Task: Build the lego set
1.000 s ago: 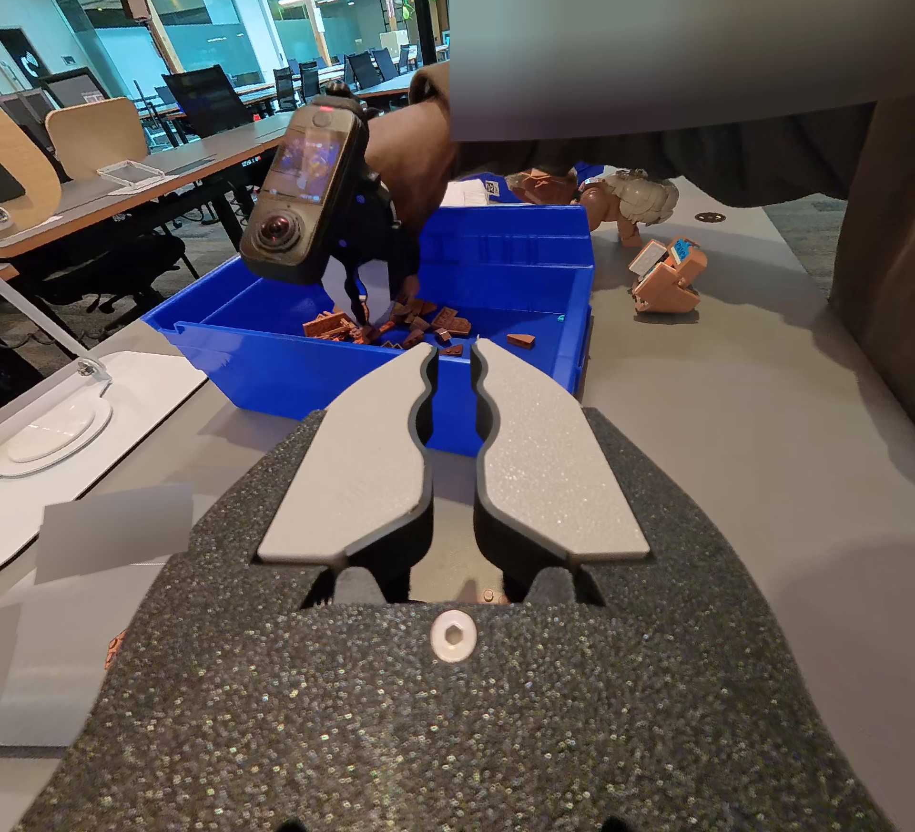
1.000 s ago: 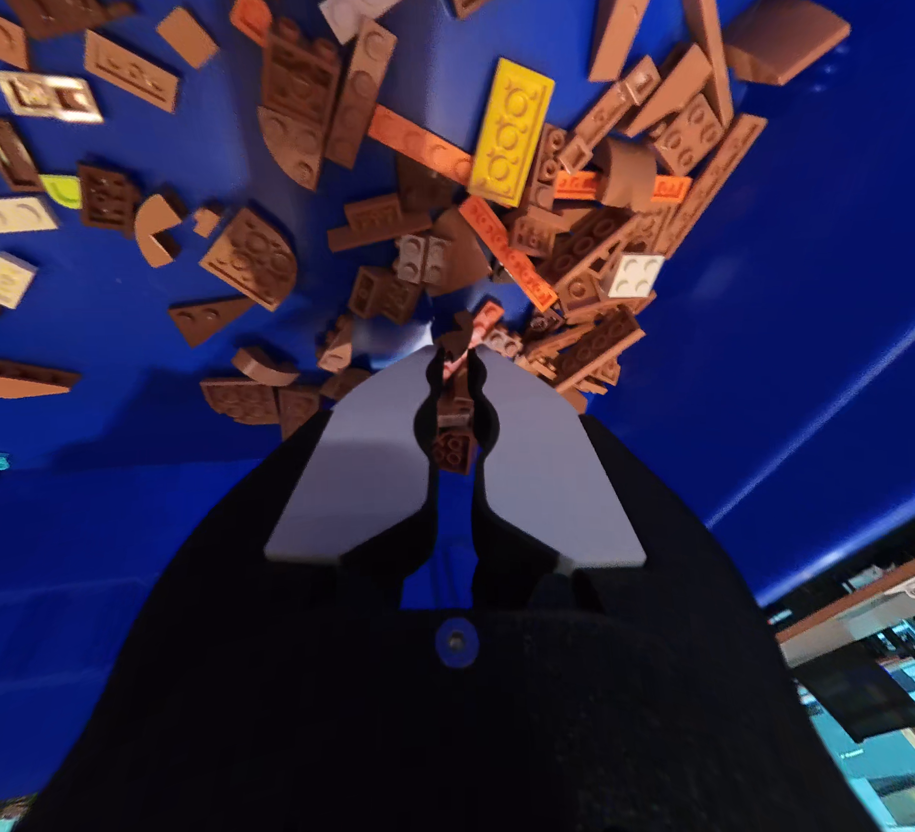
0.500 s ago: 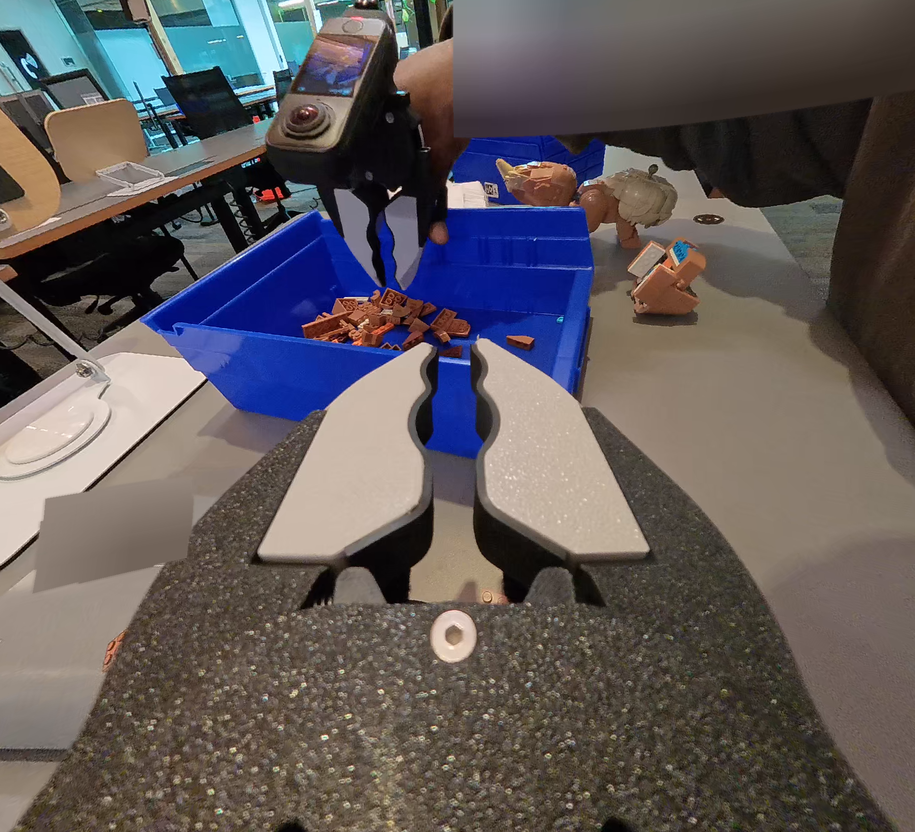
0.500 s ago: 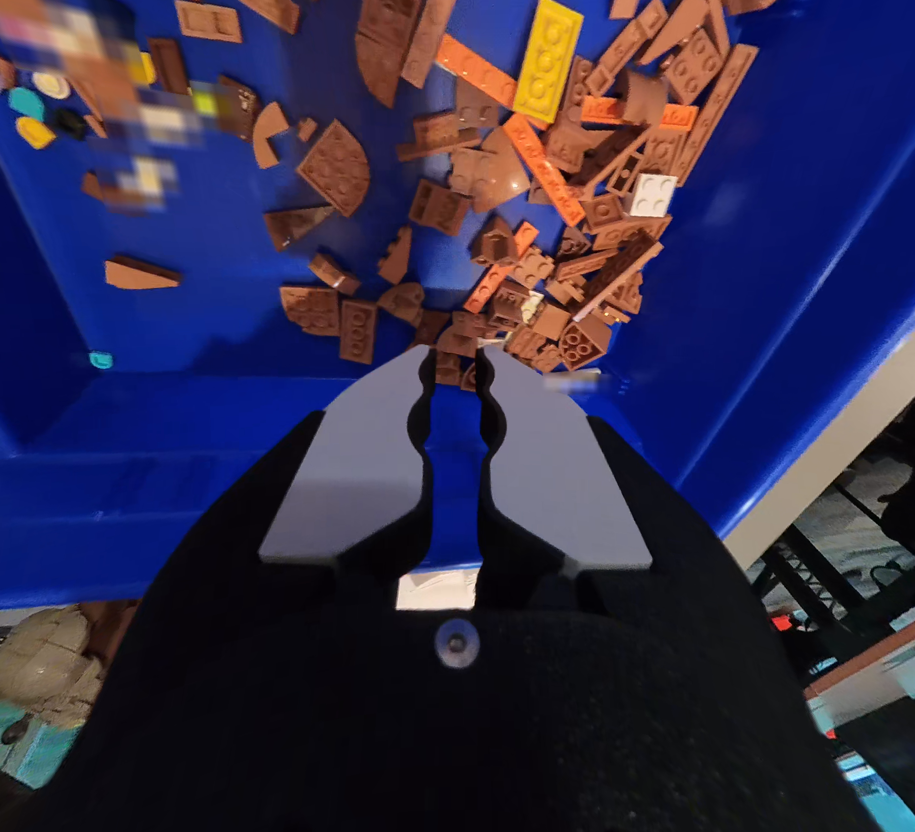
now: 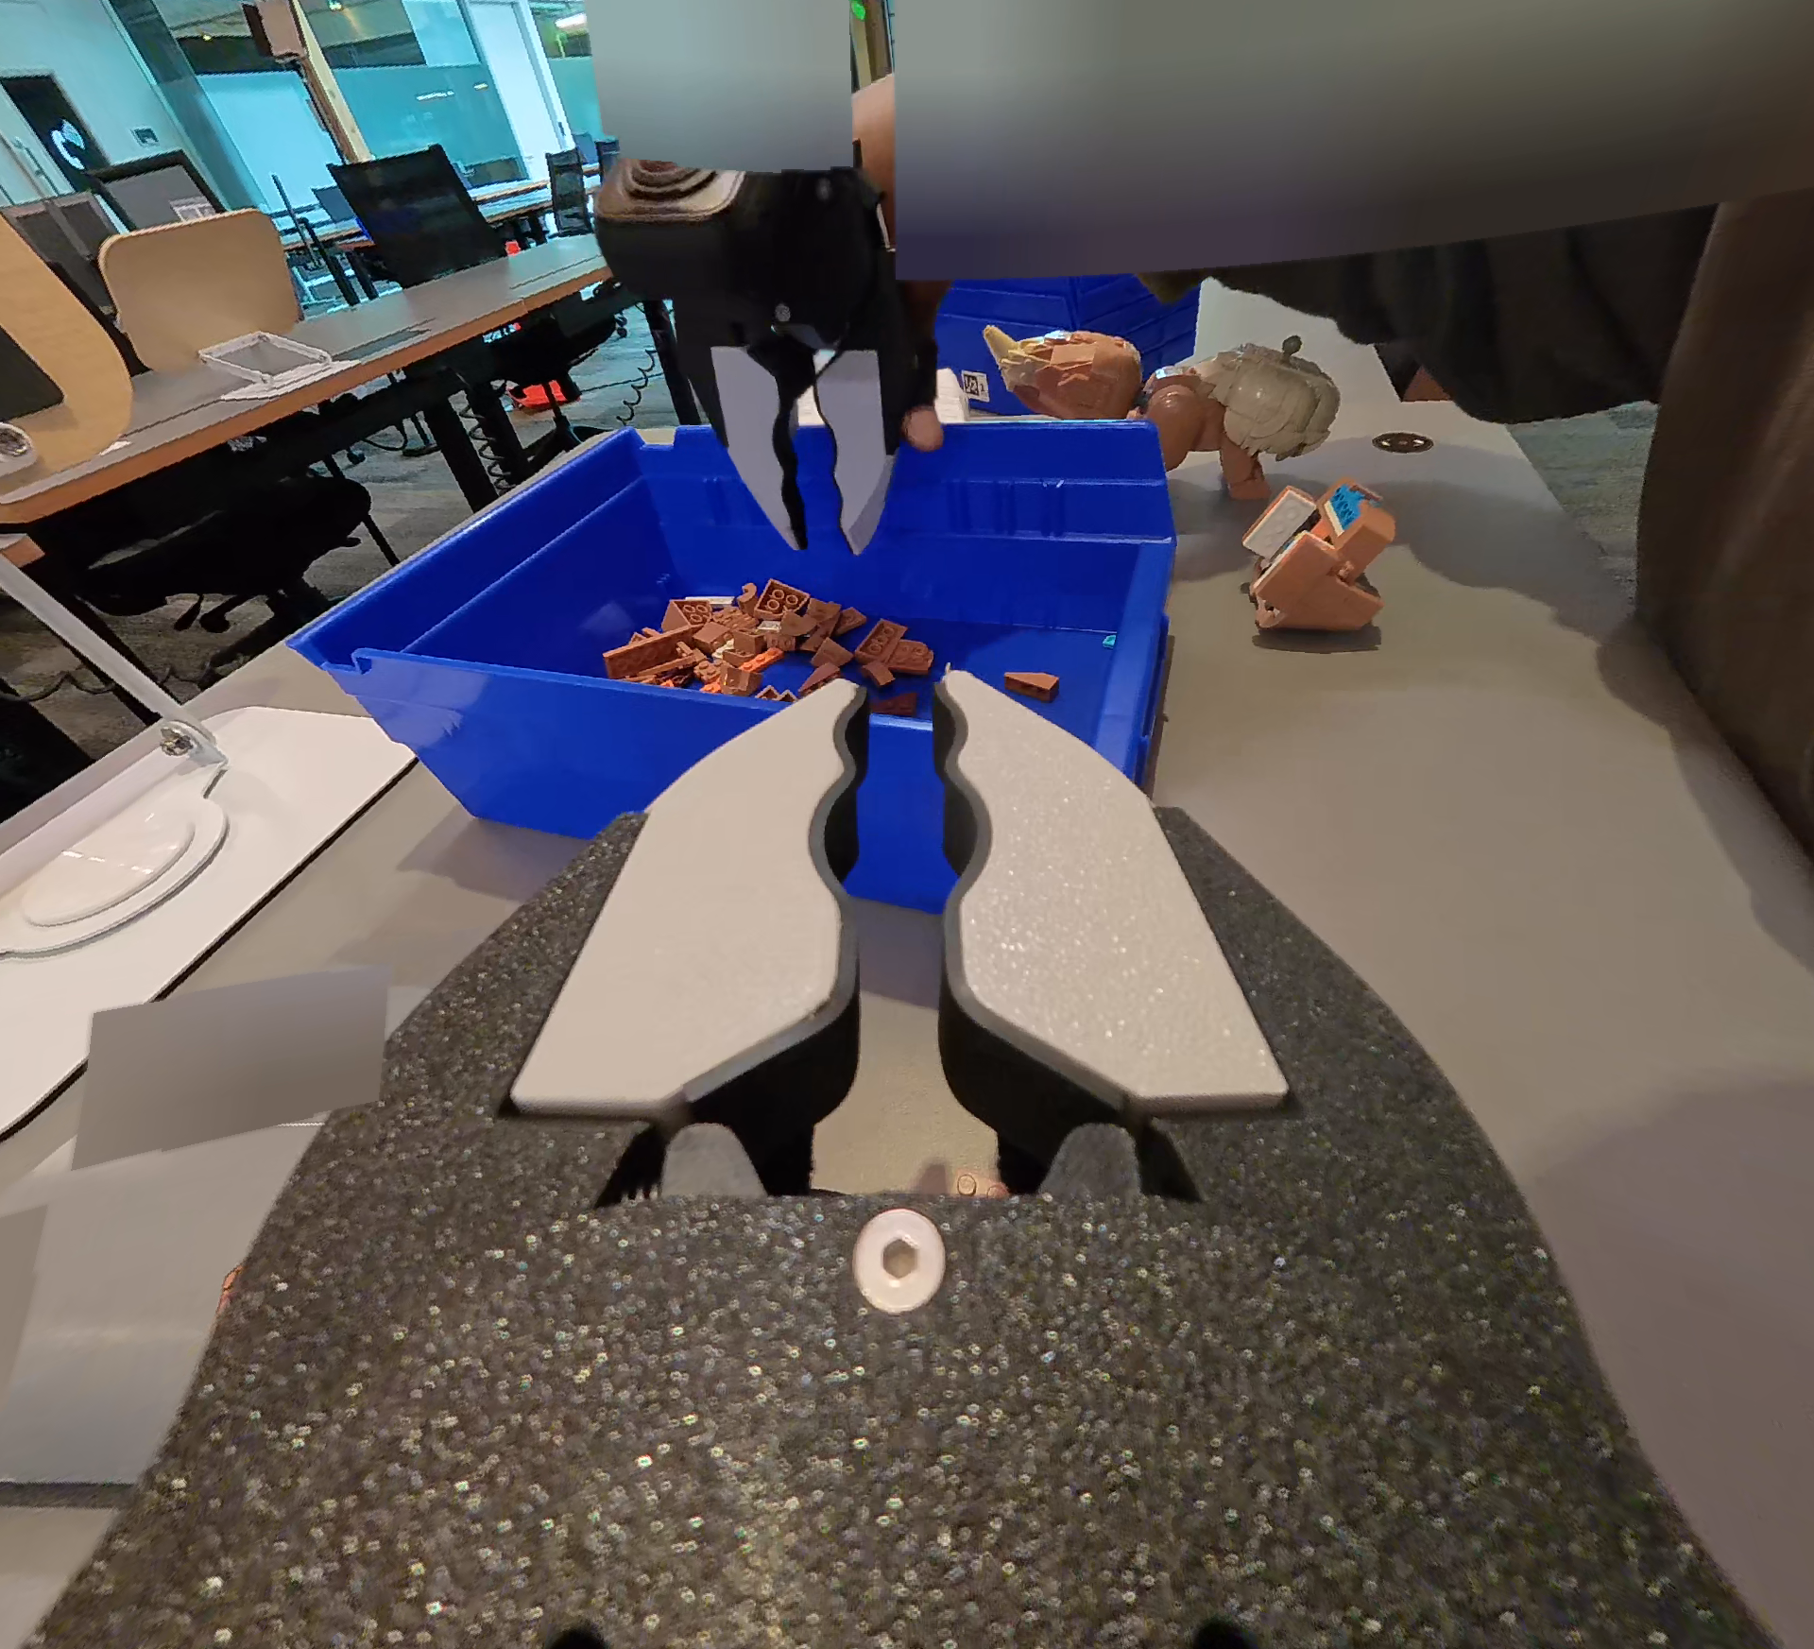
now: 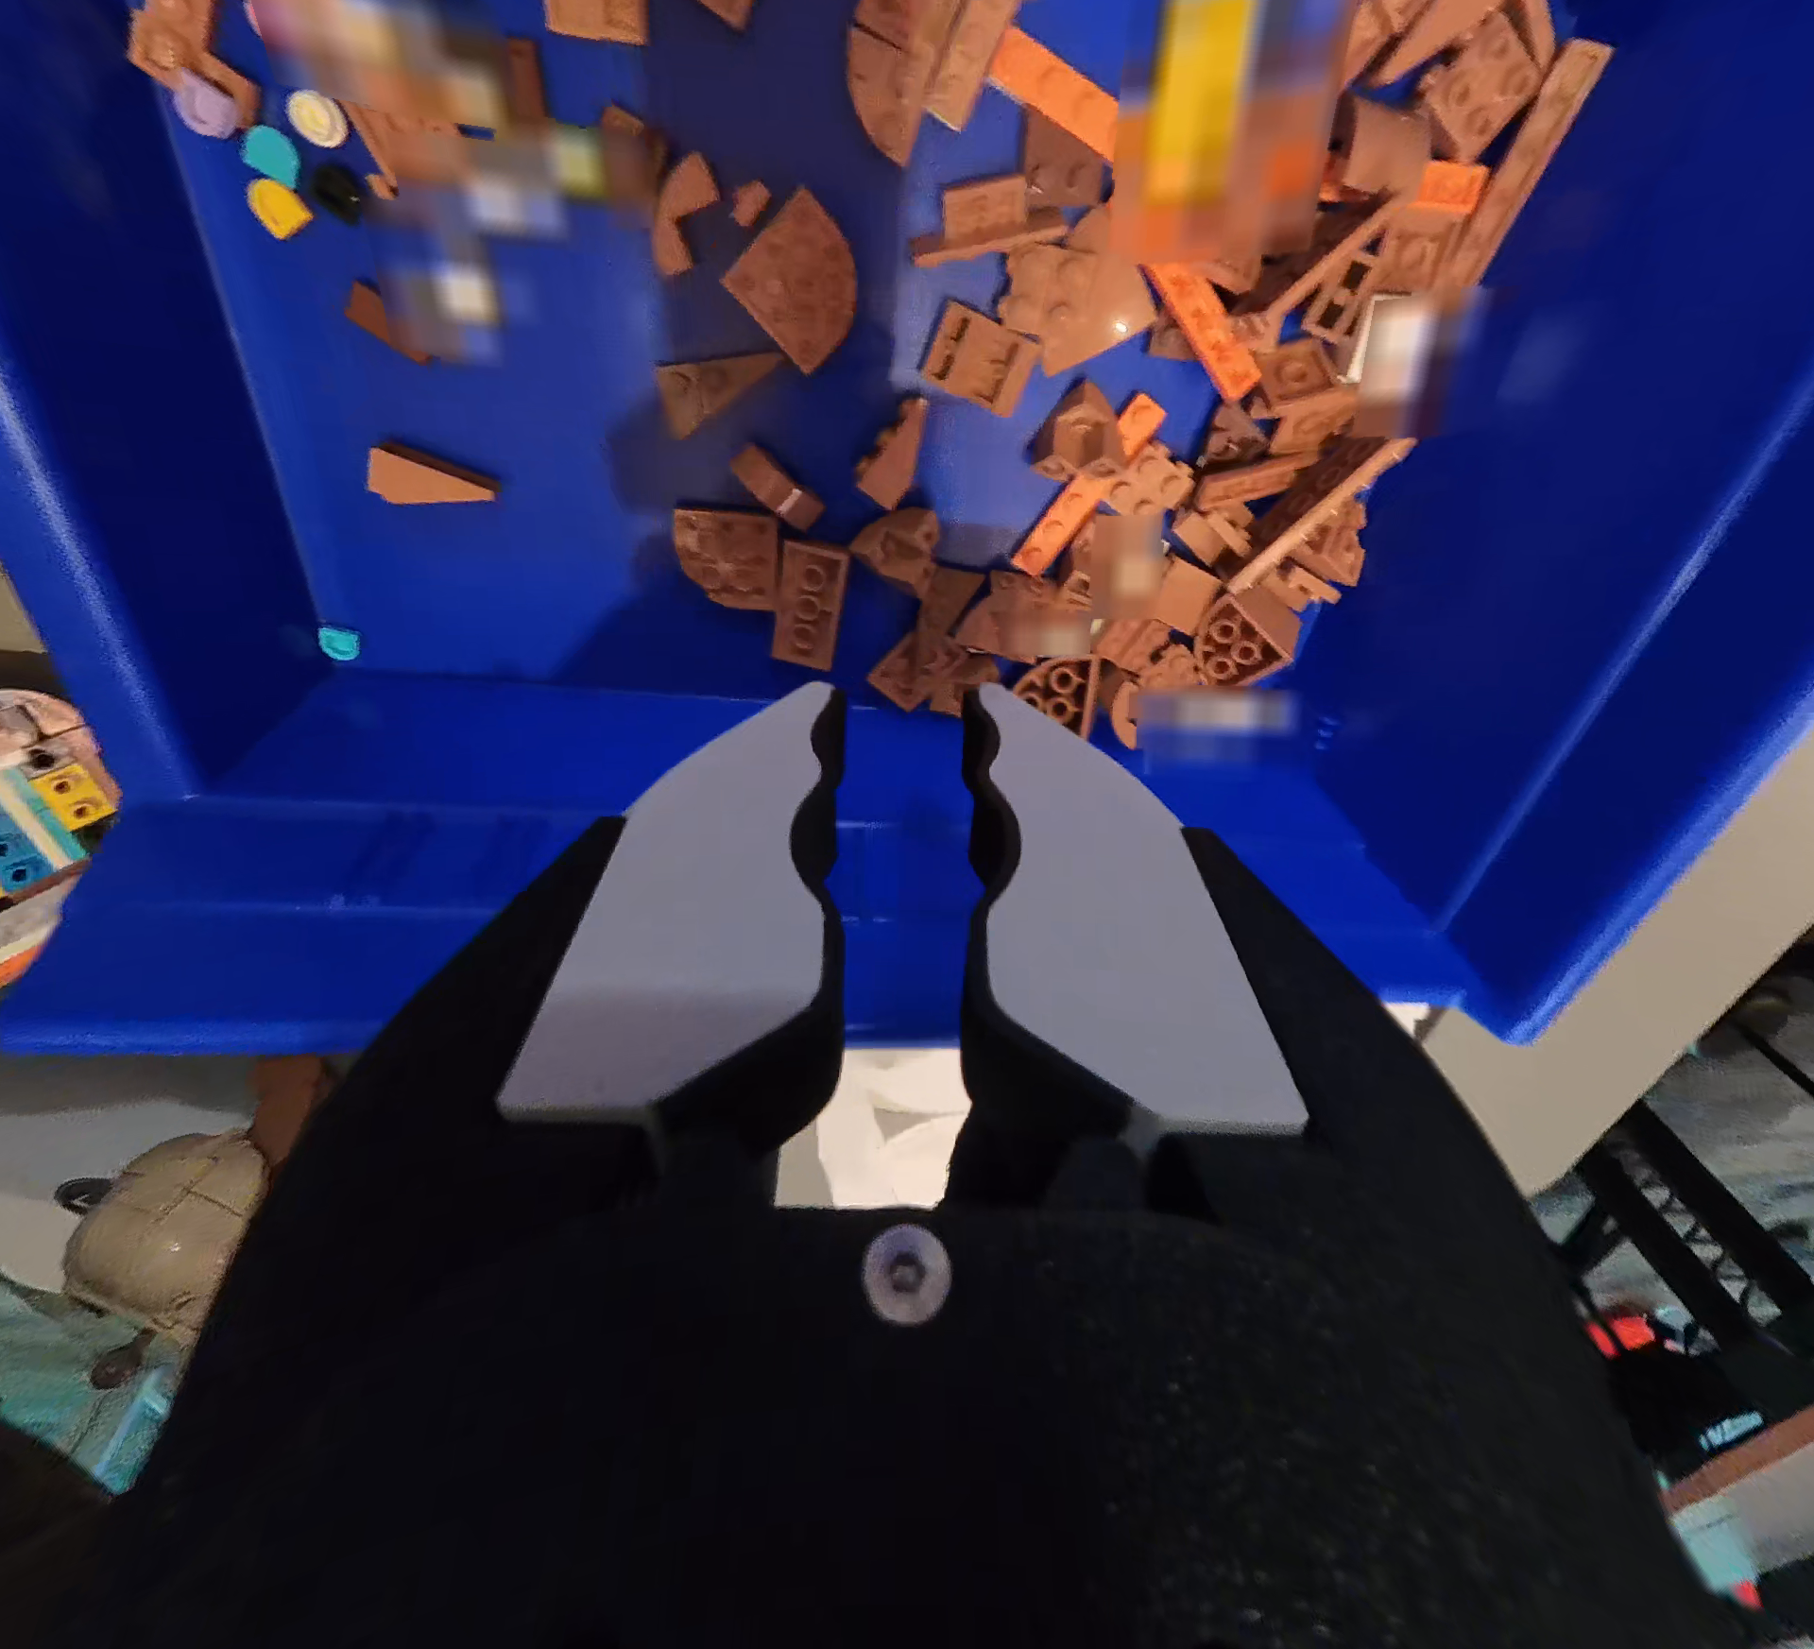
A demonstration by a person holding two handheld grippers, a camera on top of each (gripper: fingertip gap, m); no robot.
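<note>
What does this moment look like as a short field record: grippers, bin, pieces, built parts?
right gripper: open, empty, raised over the blue bin, pointing down
left gripper: open, empty, over the table in front of the bin
loose pieces: mostly brown, some orange, heaped toward one side of the bin floor
small coloured pieces: cluster apart from the heap
built animal figure: on table beyond the bin
small built block: on table beside the bin
</note>
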